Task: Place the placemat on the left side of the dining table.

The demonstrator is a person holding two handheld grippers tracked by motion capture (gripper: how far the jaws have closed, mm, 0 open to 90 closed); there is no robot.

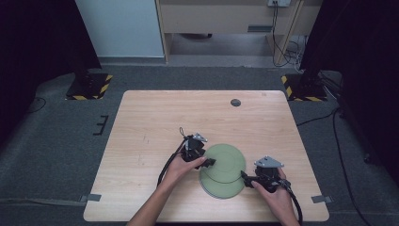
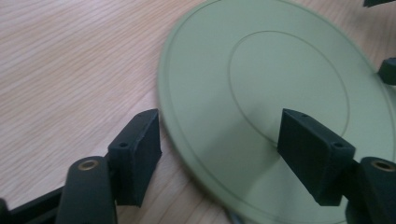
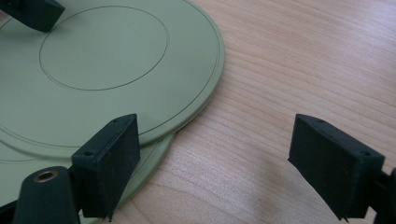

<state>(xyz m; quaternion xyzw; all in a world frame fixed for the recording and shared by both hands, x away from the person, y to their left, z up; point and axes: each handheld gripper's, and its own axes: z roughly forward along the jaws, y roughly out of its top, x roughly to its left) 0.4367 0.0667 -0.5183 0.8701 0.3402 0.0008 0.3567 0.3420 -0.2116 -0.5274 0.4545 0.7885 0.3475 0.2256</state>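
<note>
From above, my left hand-held gripper (image 1: 210, 162) sits at the near-left rim of the upper pale green round plastic plate (image 1: 227, 159). That plate lies offset on a second matching green plate (image 1: 220, 189) under it. My right hand-held gripper (image 1: 244, 178) touches the stack from the opposite side. The light wooden bench (image 1: 155, 122) is otherwise bare except for a small dark round disc (image 1: 235, 102) far beyond both grippers. Grey carpet (image 1: 56, 141) surrounds it, with yellow-and-black striped stand bases (image 1: 89, 87) at the back corners.

In the left gripper view, my left hand-held gripper (image 2: 219, 135) is released. Its jaws straddle the upper plate's (image 2: 261, 84) rim, one over the bench (image 2: 70, 70), one over the plate, neither pressing.

In the right gripper view, my right hand-held gripper (image 3: 217, 128) also stands released. One jaw is at the edge of the upper plate (image 3: 93, 93) and the lower plate (image 3: 156, 161), the other over bare wood (image 3: 289, 56).

The plates are thin and smooth, so I judge that closing flat across the rim would skid the top plate sideways. It could also drag both plates together.
</note>
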